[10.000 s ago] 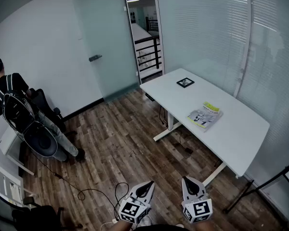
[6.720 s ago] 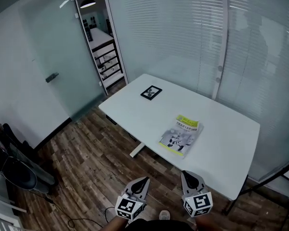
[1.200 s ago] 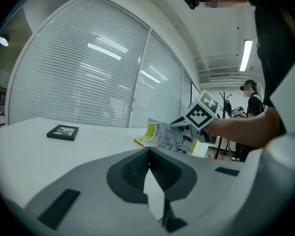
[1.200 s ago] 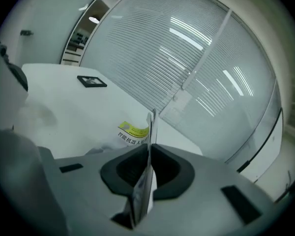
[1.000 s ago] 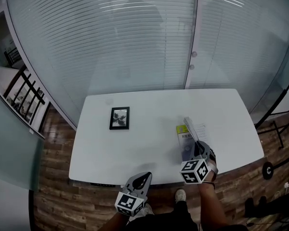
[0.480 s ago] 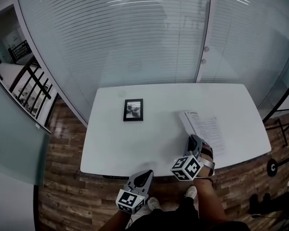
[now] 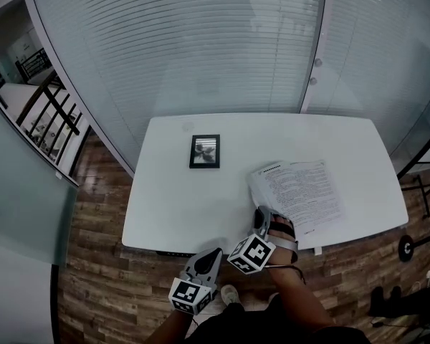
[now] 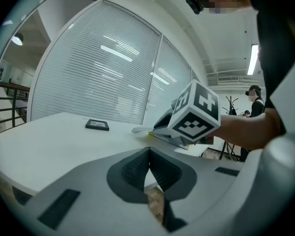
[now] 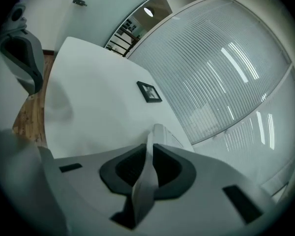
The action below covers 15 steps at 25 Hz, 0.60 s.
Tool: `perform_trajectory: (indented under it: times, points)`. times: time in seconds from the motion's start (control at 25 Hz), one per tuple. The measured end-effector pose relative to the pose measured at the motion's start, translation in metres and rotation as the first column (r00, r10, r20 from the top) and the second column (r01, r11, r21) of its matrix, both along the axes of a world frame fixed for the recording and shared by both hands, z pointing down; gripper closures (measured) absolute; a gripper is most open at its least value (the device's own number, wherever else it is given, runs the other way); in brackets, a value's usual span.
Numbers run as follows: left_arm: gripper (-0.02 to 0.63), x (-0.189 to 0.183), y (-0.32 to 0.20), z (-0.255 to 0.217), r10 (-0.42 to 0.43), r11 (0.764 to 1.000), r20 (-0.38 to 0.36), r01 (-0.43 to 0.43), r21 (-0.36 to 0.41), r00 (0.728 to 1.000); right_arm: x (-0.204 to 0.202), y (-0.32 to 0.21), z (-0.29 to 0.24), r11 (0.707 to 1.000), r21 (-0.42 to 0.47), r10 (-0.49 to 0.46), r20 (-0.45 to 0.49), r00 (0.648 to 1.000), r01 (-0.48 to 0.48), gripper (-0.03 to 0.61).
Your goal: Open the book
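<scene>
The book [image 7: 301,192] lies open on the white table [image 7: 179,206], printed pages up, right of centre near the front edge. My right gripper [image 7: 262,216] is at the book's near left corner, its jaws closed on the turned cover. In the right gripper view the grey cover [image 9: 146,176] runs edge-on between the pads of the right gripper [image 9: 150,149], whose jaws have just been opening slightly. My left gripper [image 7: 209,255] hangs below the table's front edge, shut and empty. In the left gripper view its pads [image 8: 137,167] meet.
A small black-framed picture [image 7: 204,151] lies flat on the table's left half, also showing as the black frame [image 8: 97,125] and the frame [image 9: 149,92]. Glass walls with blinds stand behind the table. Wooden floor lies in front. A person stands far right [image 8: 255,102].
The cover stood upright a second ago; now it is turned left and the pages lie spread. My right gripper swung left and toward the front edge with it. The left gripper shifted slightly.
</scene>
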State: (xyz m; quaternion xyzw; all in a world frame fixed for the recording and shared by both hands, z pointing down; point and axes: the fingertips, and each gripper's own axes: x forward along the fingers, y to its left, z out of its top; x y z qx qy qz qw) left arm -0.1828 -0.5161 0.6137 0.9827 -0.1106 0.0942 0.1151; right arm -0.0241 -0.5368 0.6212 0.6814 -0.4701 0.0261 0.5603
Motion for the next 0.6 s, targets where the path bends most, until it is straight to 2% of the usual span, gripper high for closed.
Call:
perform_trajectory:
  times: [0.24, 0.32, 0.36, 0.4, 0.48, 0.52, 0.6]
  points:
    - [0.604, -0.004, -0.006, 0.000, -0.025, 1.000, 0.004, 0.025, 0.011, 1.000, -0.027, -0.012, 0.025, 0.998, -0.016, -0.063, 0.047, 0.997, 0.064, 0.529]
    - [0.604, -0.004, -0.007, 0.002, -0.028, 1.000, 0.010, 0.028, 0.011, 1.000, -0.036, -0.016, 0.026, 0.996, 0.017, -0.094, 0.128, 0.987, 0.092, 0.532]
    - [0.604, -0.003, -0.007, 0.002, -0.029, 1.000, 0.011, 0.029, 0.011, 1.000, -0.044, -0.017, 0.024, 0.993, 0.058, -0.116, 0.220, 0.969, 0.105, 0.532]
    - [0.604, -0.001, -0.007, 0.002, -0.031, 0.999, 0.012, 0.030, 0.009, 0.999, -0.053, -0.017, 0.020, 0.987, 0.113, -0.142, 0.331, 0.933, 0.111, 0.531]
    - [0.604, 0.004, -0.007, 0.003, -0.036, 0.999, 0.013, 0.036, 0.003, 0.999, -0.066, -0.016, 0.004, 0.968, 0.232, -0.201, 0.506, 0.839, 0.092, 0.529]
    - [0.604, 0.008, -0.006, 0.002, -0.038, 0.999, 0.012, 0.038, 0.000, 0.999, -0.067, -0.013, -0.006, 0.956, 0.284, -0.227, 0.543, 0.808, 0.078, 0.531]
    - [0.604, 0.016, -0.004, -0.002, -0.041, 0.999, 0.006, 0.041, 0.001, 0.999, -0.058, -0.004, -0.026, 0.928, 0.369, -0.267, 0.548, 0.793, 0.058, 0.537]
